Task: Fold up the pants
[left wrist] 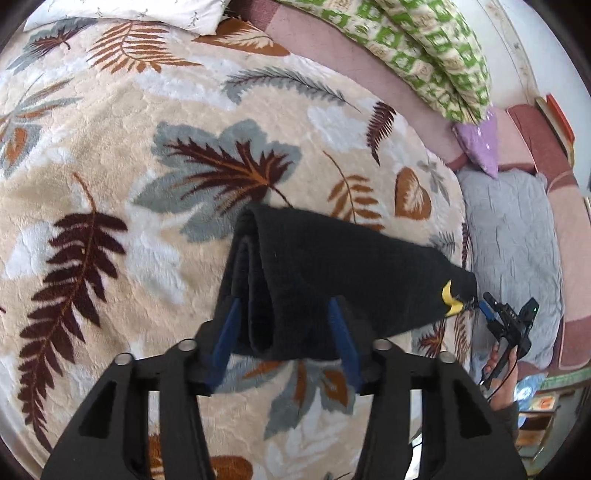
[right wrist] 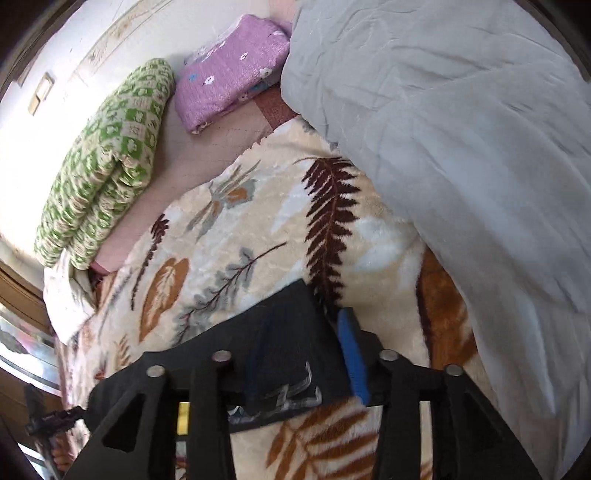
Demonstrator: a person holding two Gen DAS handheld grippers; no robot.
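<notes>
A wide bed (left wrist: 417, 110) with a dusty-pink sheet carries it all. Spread over most of it is a plush cream blanket printed with brown, rust and grey leaves (left wrist: 155, 155). Against the wall, beyond that blanket, a folded green-and-cream patterned quilt (right wrist: 107, 170) lies on the pink sheet. Just beside the quilt sits a folded lilac blanket with small flowers (right wrist: 232, 70). A rumpled pale grey quilt (right wrist: 461, 140) overlaps the leaf blanket's edge on the lilac blanket's side. A white sprigged pillow (left wrist: 136, 13) rests at the leaf blanket's far end.
</notes>
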